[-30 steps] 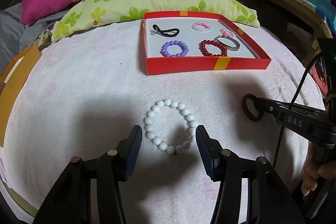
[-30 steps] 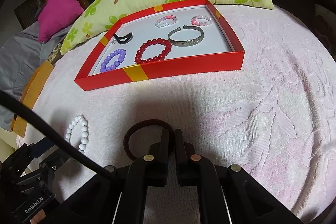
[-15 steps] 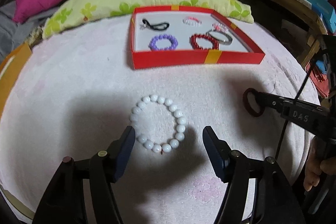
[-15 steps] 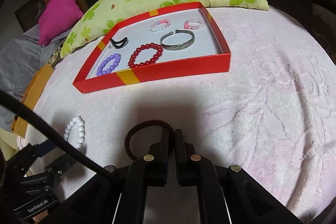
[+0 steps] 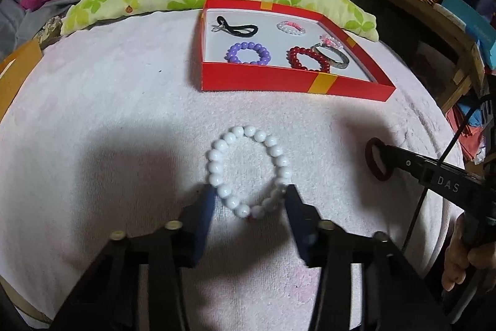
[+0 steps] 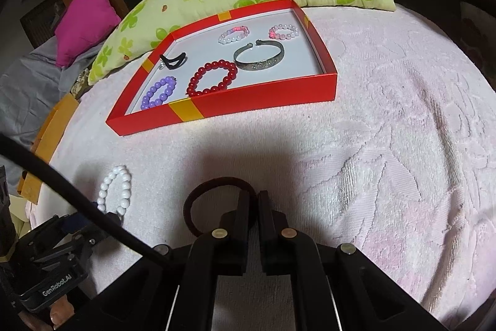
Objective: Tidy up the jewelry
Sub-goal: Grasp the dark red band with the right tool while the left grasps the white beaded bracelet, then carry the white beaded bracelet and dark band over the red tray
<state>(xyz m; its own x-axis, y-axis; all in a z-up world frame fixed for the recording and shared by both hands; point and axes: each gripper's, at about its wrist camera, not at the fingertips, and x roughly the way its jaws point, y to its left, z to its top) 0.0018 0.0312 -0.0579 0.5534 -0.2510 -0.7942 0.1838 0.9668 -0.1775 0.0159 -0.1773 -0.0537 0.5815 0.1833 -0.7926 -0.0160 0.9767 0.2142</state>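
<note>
1. Straddling the white round-bead bracelet (image 5: 248, 171) on the pale pink towel (image 5: 108, 114), left gripper (image 5: 248, 200) fingers stand wide.
2. Right gripper (image 6: 256, 200) fingers pinch the dark maroon elastic hair band (image 6: 198, 200), short of the red cardboard tray (image 6: 257, 101).

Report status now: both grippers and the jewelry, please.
Left gripper open, straddling white bead bracelet. Right gripper shut on dark red hair tie. Red tray path unobstructed.

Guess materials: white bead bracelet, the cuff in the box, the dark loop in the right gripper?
white bead bracelet: glossy opaque beads, likely glass or plastic, highlights on each bead.
cuff: looks like metal, dull grey sheen with a patterned band.
dark loop: matte, soft-looking, probably a fabric-covered elastic, pinched by the right gripper.
</note>
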